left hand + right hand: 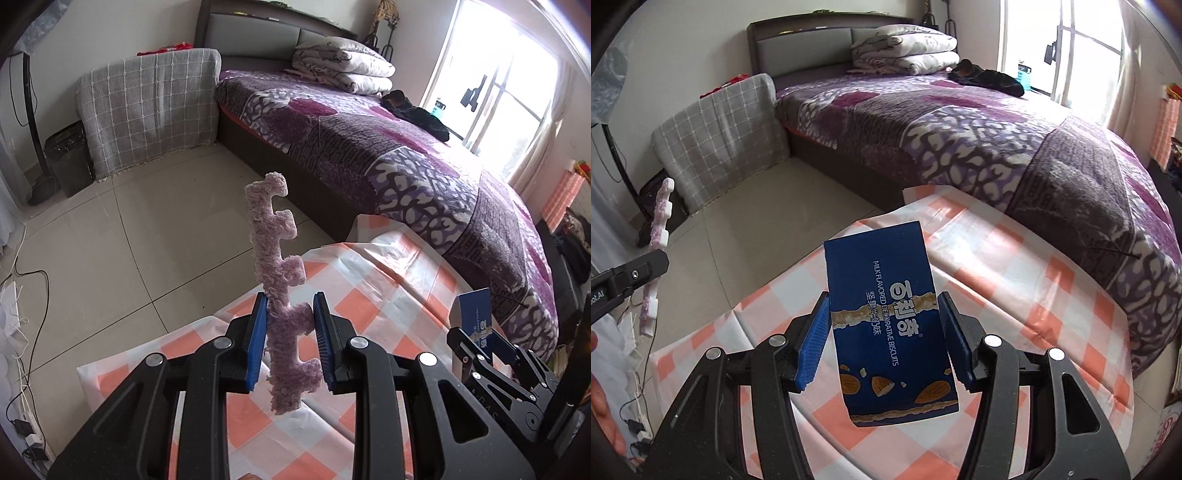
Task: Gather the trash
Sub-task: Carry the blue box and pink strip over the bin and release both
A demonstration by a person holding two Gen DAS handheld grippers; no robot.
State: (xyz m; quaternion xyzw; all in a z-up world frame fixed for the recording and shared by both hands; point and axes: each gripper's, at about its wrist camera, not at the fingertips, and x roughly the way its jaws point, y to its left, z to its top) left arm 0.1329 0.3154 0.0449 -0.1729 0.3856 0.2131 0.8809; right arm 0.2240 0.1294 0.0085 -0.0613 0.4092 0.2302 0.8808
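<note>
Two tools hover above the checked bench (pixel 1015 280), the left tool (pixel 290 345) clamped on a pink foam strip (pixel 275 258), the right tool (pixel 882 341) on a blue biscuit box (pixel 886 321), seemingly bound for the bin (pixel 68 158).

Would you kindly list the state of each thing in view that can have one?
Left tool: shut on the pink foam strip, held upright, off the table.
Right tool: shut on the blue biscuit box, lifted clear of the checked tablecloth.
Black bin: upright on the floor, open-topped.
Quilt: folded on the bed.
</note>
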